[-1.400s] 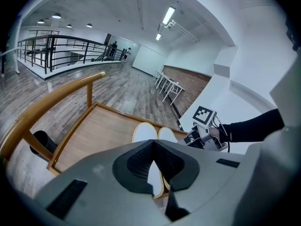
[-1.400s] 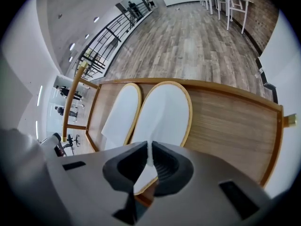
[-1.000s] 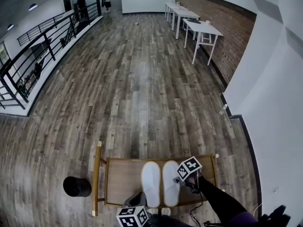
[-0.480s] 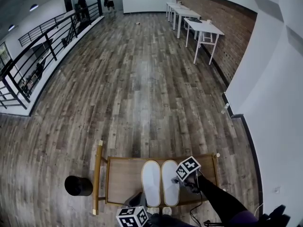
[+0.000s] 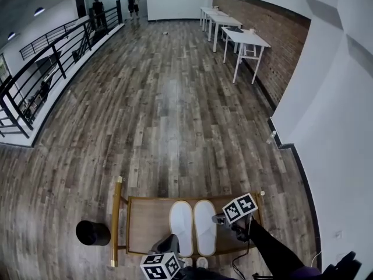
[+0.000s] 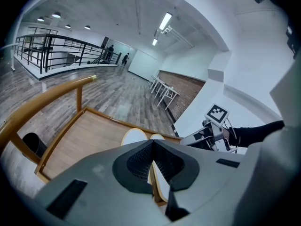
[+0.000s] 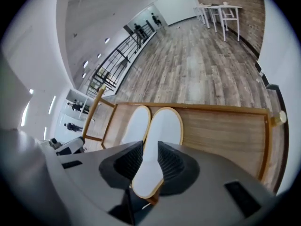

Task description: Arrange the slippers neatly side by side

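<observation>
- Position of the work: both slippers lie soles down on the wooden stand (image 5: 148, 226), toes pointing away from the person. The left slipper (image 5: 181, 227) and the right slipper (image 5: 204, 226) lie side by side with their inner edges touching or very nearly so, and their toes look level. Judged from this, the arrangement is essentially done.
- Right gripper (image 7: 148, 161): its jaws have just been opening and stand apart. The heel of the right slipper shows in the gap between them, but the pads do not press on it.
- Left gripper (image 6: 153, 159): its jaws are closed together with nothing between them. It hangs just behind the heel of the left slipper.
- Risk 1, snagging on withdrawal: the right jaws straddle the heel. If the gripper moves sideways before it is clear above the slipper, one jaw catches the heel rim and swings the slipper out of line.
- Risk 2, dragging: the slippers look light and the stand top smooth. A pull toward the person with a pad brushing the heel probably slides the right slipper back, so the toes no longer match.
- Risk 3, edge loss: both heels appear close to the near edge of the stand. A backward drag may tip a heel over that edge.
- Risk 4, stray contact: a forward nudge by the closed left gripper would push the left slipper ahead of its partner or open a gap.
- Precaution: lift straight up first, then move away.
</observation>
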Demonstrator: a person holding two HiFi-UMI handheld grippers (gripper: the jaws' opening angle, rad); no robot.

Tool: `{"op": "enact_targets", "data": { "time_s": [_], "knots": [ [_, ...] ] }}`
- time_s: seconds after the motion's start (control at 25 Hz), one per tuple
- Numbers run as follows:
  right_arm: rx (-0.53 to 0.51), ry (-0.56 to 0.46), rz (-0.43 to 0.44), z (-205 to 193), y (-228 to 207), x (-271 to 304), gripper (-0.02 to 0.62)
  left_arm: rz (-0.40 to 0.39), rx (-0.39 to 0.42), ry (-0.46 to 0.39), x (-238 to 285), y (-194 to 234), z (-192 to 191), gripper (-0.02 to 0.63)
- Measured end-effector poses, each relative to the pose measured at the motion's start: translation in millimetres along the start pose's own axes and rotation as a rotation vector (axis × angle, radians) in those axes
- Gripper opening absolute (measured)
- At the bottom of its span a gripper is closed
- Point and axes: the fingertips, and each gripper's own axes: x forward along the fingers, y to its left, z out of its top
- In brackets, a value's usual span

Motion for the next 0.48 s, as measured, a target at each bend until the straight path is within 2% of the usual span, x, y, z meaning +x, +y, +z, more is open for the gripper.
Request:
{"op": "enact_targets", "data": {
  "time_s": [0.16, 0.28, 0.48],
  "knots": [
    [0.091, -0.189, 0.110, 7.9, 29.1, -29.0, 0.080, 0.000, 0.044, -0.031, 10.1, -7.0, 16.6, 0.000],
    [0.083, -0.313, 0.157, 1.6, 51.8, -44.3, 0.080, 0.023, 0.096, -0.039, 20.5, -10.7, 19.5, 0.000],
    [0.061, -0.443, 0.064, -15.4, 65.8, -55.8, 0.068, 0.033, 0.174, -0.048, 28.7, -25.1, 22.1, 0.000]
  ]
}}
